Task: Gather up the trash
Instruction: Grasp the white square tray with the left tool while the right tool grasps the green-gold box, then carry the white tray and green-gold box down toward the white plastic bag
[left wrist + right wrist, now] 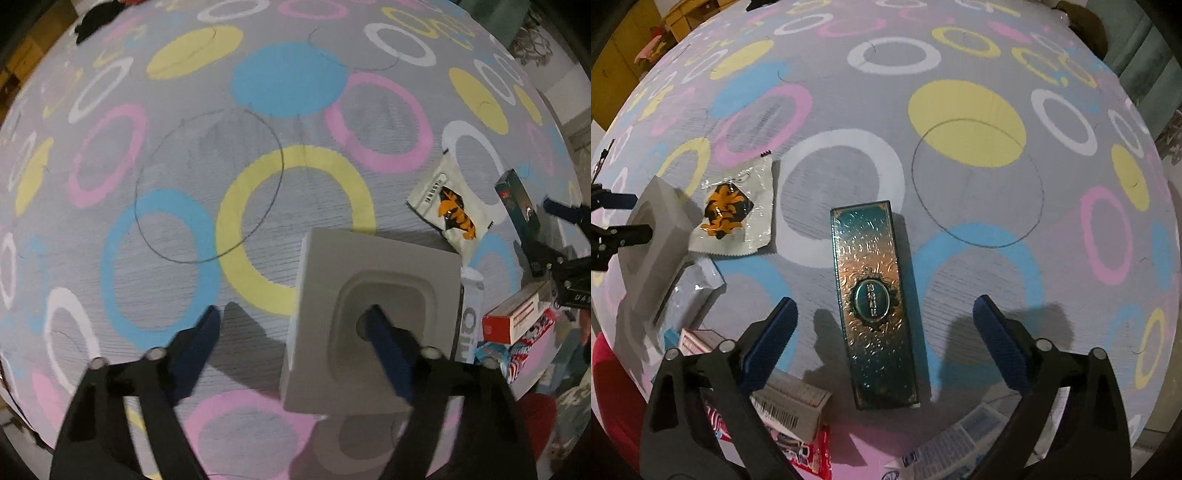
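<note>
Left wrist view: left gripper (295, 325) jaws part open, one finger inside the grey molded tray (373, 321) on the counter (184, 147), nothing clamped; tray could be tipped. Right gripper (886, 325) wide open, straddling teal box (873, 302), unheld; box could be skewed.

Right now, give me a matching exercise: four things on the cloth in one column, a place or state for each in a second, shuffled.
Things:
1. grey box
2. teal box
3. white wrapper
4. red carton

Places or states:
A. has an orange and black print
B. lies between the right gripper's open fingers
C. one left gripper finger is in its top hollow
D. rests on other packets

Pairs: 1-C, 2-B, 3-A, 4-D
</note>
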The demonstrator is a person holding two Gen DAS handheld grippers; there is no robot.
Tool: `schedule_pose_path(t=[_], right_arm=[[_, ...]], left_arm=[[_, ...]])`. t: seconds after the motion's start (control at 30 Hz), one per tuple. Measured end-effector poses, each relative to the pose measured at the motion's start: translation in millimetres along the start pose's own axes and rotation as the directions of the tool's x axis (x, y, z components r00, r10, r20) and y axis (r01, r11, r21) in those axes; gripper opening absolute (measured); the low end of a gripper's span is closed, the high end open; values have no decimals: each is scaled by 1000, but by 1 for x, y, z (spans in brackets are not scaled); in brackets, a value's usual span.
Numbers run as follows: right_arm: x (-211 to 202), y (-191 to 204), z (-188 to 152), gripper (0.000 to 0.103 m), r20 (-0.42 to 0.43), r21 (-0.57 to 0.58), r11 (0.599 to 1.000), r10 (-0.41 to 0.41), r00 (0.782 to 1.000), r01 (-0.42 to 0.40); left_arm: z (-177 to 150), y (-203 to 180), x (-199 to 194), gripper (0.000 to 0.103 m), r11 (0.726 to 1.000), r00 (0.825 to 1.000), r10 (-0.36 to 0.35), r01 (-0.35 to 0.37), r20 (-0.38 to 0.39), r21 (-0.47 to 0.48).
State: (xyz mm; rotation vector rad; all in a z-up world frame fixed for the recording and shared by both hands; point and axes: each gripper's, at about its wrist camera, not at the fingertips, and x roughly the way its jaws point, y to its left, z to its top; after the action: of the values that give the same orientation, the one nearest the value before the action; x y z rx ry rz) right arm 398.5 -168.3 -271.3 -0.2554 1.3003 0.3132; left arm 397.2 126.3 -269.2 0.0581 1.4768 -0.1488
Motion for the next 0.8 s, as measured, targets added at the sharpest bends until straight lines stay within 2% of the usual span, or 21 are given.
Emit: schedule_pose_path(t=[0.03, 0.07, 0.1, 0.23, 0.33, 0.4, 0.43, 0.47, 0.57, 0.8], right_arm=[[2, -1, 0, 88, -5, -1, 1000, -2, 1000, 2], [6, -1, 0, 78, -13, 0, 1000, -1, 1000, 1], [10, -3, 0, 72, -28, 5, 1000, 6, 1000, -6], [14, -7, 1, 68, -37, 9, 1000, 12, 999, -12], [18, -12, 4, 60, -39, -4, 1000, 7, 999, -7], [17, -10, 6, 47, -39, -2, 1000, 1, 999, -1], [16, -10, 6, 36, -37, -2, 1000, 3, 999, -3], [15, -9, 8, 36, -37, -3, 1000, -3, 999, 3], [14, -10, 8, 36, -39, -4, 1000, -20, 999, 20], [-8, -20, 8, 36, 11, 39, 998, -44, 999, 44]], left_arm=[[1, 2, 4, 70, 1000, 1000, -11, 11, -15, -10], [1, 4, 5, 70, 1000, 1000, -20, 20, -15, -16], [2, 5, 4, 69, 1000, 1000, -24, 24, -9, -18], [2, 9, 0, 53, 999, 999, -39, 39, 0, -15], [1, 9, -2, 43, 998, 998, -62, 62, -3, -16], [0, 9, -3, 39, 998, 998, -57, 57, -2, -21], [-1, 9, -4, 35, 998, 998, -56, 56, -2, -30], [-3, -1, -5, 33, 997, 998, -62, 61, -4, -40], [-6, 1, -9, 28, 995, 998, -70, 70, -1, -69], [-12, 10, -24, 24, 990, 998, -55, 55, 9, -127]])
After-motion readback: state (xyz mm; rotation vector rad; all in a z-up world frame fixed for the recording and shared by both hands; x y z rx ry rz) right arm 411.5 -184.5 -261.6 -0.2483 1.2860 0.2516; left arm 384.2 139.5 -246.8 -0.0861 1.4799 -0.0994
